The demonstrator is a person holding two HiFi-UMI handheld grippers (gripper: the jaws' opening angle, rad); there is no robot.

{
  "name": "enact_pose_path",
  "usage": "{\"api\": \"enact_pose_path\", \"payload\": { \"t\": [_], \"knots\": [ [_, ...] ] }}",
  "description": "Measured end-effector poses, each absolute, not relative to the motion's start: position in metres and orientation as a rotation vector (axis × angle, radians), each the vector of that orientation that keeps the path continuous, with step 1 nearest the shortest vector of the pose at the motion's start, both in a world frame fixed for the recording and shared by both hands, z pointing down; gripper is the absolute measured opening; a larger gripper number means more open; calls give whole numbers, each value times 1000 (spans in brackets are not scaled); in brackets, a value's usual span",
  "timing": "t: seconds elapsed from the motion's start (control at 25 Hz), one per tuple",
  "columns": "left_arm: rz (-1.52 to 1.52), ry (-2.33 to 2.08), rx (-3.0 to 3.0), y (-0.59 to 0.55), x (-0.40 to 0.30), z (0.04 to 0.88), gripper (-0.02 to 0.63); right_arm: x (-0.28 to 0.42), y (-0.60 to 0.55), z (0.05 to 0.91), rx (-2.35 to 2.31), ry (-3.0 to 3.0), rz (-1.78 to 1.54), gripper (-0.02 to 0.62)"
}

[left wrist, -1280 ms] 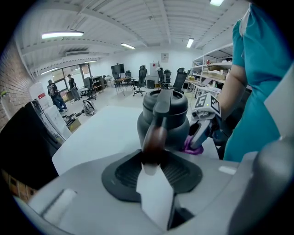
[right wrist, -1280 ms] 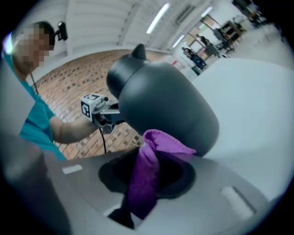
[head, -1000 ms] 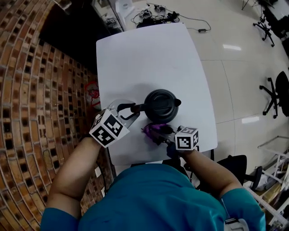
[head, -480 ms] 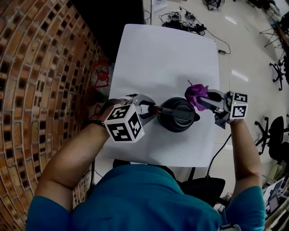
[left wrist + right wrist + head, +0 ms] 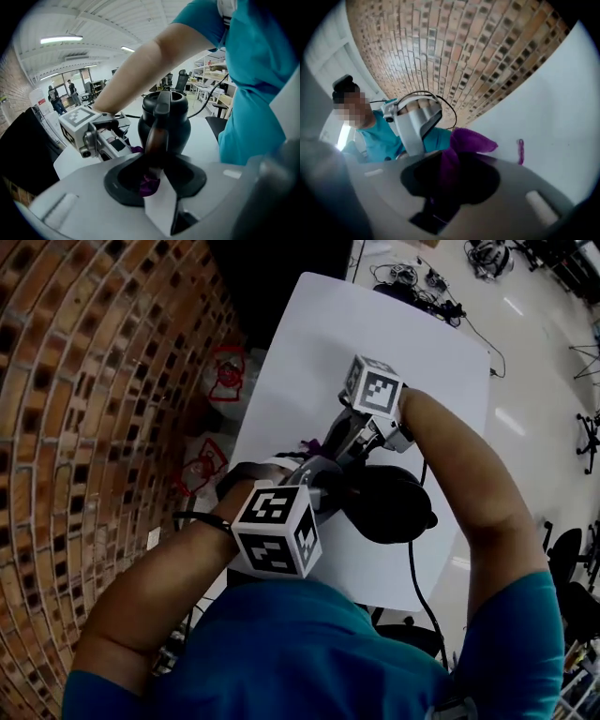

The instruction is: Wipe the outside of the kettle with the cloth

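The black kettle stands on the white table. My left gripper is shut on the kettle's handle, which runs up between its jaws in the left gripper view. My right gripper, under its marker cube, reaches across the far side of the kettle down to the handle side. It is shut on the purple cloth, which bunches out past its jaws. In the left gripper view a bit of the cloth shows beside the kettle's body. My right forearm hides part of the kettle in the head view.
A brick wall runs close along the table's left edge. Red things lie on the floor between them. A loose purple thread lies on the table. Cables trail on the floor beyond the far end.
My right gripper carried the cloth from the kettle's near side, round its right side, over to the far left by the handle. My left gripper kept its hold on the handle.
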State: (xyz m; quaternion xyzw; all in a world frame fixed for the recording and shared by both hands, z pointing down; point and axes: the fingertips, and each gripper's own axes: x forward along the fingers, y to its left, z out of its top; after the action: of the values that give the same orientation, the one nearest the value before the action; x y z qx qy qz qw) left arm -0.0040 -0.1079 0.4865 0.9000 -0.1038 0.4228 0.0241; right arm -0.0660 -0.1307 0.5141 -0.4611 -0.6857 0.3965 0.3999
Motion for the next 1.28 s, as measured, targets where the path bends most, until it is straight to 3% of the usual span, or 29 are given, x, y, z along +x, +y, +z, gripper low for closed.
{"api": "enact_pose_path", "payload": {
  "t": [0.2, 0.6, 0.88, 1.28],
  "knots": [
    [1266, -377, 2773, -107, -5, 483, 132, -64, -129, 527, -1228, -1571, 1046, 100],
    [1293, -401, 2734, -108, -4, 482, 132, -32, -110, 580, -1166, -1287, 766, 95],
    [1299, -406, 2717, -108, -6, 485, 132, -17, -154, 564, -999, -1541, 941, 96],
    [1312, -404, 2678, -107, -15, 489, 133, 57, -203, 547, -457, -2224, 1205, 97]
  ]
}}
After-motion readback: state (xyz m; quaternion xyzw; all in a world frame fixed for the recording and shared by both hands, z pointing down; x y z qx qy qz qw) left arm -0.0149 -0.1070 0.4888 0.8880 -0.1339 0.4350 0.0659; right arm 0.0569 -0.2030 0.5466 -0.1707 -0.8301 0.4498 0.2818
